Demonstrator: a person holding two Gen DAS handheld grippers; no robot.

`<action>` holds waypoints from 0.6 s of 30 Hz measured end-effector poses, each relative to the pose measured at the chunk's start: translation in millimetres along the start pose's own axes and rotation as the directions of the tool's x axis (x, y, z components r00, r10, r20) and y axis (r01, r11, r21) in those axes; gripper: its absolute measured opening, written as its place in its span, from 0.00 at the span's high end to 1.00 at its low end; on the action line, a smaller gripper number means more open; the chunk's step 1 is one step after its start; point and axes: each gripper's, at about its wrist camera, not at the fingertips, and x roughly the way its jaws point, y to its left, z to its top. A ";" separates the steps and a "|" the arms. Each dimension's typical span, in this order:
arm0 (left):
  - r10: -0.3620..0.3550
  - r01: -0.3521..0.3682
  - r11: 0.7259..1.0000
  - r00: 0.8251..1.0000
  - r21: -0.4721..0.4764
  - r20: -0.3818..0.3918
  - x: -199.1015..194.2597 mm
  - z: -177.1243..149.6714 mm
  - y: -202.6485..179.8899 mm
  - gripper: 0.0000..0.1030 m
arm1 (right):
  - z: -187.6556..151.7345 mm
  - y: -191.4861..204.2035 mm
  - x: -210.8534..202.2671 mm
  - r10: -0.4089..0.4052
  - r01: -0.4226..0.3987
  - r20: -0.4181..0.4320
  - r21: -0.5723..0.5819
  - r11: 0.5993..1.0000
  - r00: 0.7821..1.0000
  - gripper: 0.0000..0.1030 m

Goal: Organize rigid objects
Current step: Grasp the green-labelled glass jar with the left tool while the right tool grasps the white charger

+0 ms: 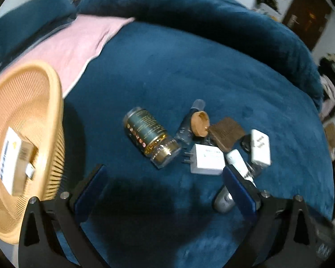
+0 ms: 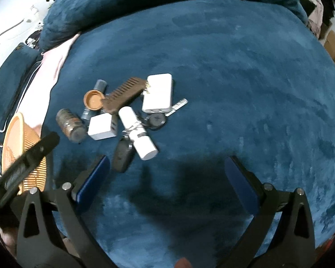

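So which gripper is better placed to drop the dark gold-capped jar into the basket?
Probably the left gripper: its open jaws sit nearest the dark gold-capped jar, with the tan slatted basket right beside it. The right gripper hangs farther off.

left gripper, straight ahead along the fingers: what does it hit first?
Probably bare blue blanket. The open left gripper has nothing between its fingers; the supplement bottle lies a little further on, about on that line, the white charger right of it. Depth is unclear.
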 end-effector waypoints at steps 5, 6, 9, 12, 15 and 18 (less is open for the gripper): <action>0.023 -0.024 0.994 1.000 -0.108 -0.009 23.3 11.4 11.8 0.01 | 2.9 -9.6 11.7 0.008 -0.008 -0.010 0.011 1.000 1.000 0.00; 0.023 -0.024 0.991 1.000 -0.129 -0.006 27.3 14.1 14.1 0.02 | 4.3 -10.5 14.4 0.007 -0.007 -0.007 0.011 1.000 1.000 0.00; 0.035 -0.036 0.984 0.999 -0.172 -0.007 40.4 20.8 19.4 0.03 | 10.7 -11.8 22.9 0.003 -0.003 -0.006 0.010 1.000 1.000 0.00; 0.046 -0.055 0.976 0.998 -0.209 -0.044 59.4 23.7 26.9 0.12 | 19.3 -13.4 32.2 -0.003 0.003 -0.008 0.012 1.000 1.000 0.00; 0.038 -0.056 0.969 0.996 -0.242 -0.078 72.2 24.6 32.7 0.17 | 28.8 -13.9 39.3 -0.002 0.002 -0.011 0.024 1.000 1.000 0.00; 0.028 -0.052 0.966 0.995 -0.254 -0.097 82.8 28.6 32.7 0.22 | 42.1 -11.8 46.5 0.001 0.000 -0.009 0.038 0.999 1.000 0.00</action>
